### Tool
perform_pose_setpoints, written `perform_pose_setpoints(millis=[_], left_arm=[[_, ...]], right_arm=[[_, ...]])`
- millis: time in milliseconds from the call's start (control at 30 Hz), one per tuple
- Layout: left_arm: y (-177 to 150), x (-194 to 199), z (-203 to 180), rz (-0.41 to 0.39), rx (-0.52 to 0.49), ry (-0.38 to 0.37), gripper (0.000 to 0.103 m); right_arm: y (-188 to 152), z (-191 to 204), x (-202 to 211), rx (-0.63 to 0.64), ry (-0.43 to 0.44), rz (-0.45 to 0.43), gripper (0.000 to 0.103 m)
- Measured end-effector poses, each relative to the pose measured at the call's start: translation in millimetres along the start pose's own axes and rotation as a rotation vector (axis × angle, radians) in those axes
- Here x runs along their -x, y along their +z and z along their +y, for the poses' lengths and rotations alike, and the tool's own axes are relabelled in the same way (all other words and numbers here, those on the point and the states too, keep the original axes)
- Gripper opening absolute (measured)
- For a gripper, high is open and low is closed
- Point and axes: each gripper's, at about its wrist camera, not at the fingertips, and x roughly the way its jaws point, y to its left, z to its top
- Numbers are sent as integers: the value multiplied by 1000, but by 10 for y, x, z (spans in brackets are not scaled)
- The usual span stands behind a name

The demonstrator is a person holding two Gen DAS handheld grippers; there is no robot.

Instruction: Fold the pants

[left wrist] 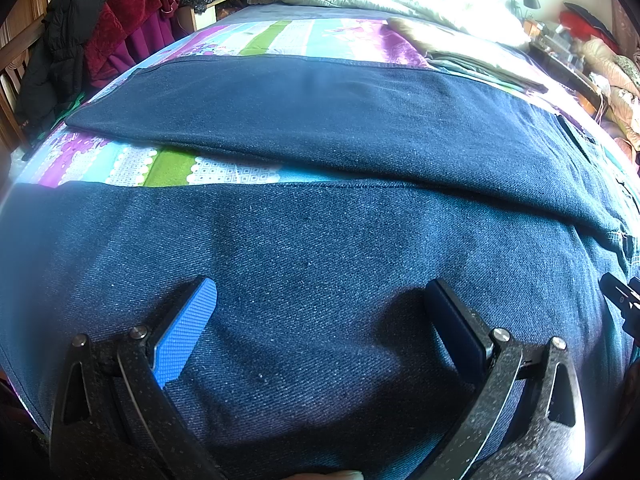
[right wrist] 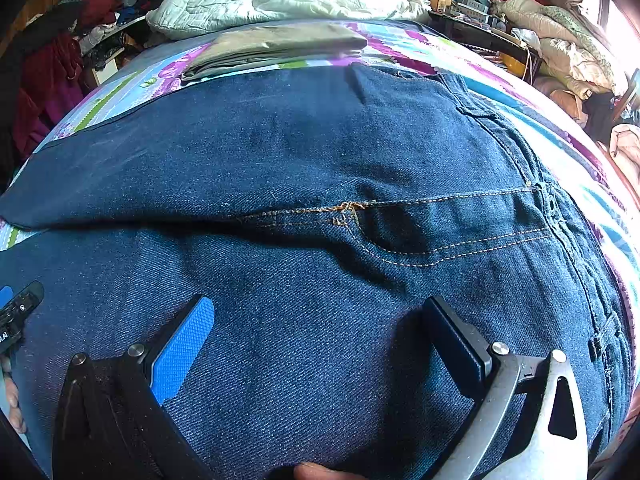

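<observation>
Jeans (right wrist: 320,152) spread flat on bed (left wrist: 168,166), legs apart. L tongs (left wrist: 320,312) & R tongs (right wrist: 320,328) both gaping wide over denim, nothing gripped.

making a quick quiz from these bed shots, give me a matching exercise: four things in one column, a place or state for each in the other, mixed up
Things:
1. jeans
2. folded beige cloth
3. white quilt
4. left gripper

Places or states:
A. bunched at the head of the bed
B. jaws open over denim
C. spread flat, legs apart
D. lying just beyond the jeans

Pairs: 1-C, 2-D, 3-A, 4-B
</observation>
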Motion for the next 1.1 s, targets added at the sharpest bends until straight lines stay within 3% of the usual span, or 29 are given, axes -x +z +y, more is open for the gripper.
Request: perform_pose_setpoints(millis=[667, 967, 1033, 1100], left_arm=[[-4, -5, -8, 1, -1, 2, 103], [-51, 28, -111, -15, -28, 90, 103], [-13, 16, -50, 9, -7, 47, 103], [45, 89, 96, 34, 14, -51, 102]], right_arm=[[3, 18, -10, 5, -8, 3, 103], [60, 83, -58, 1, -56, 41, 103], [105, 53, -64, 16, -22, 67, 103], [154, -72, -21, 16, 68, 100, 103]])
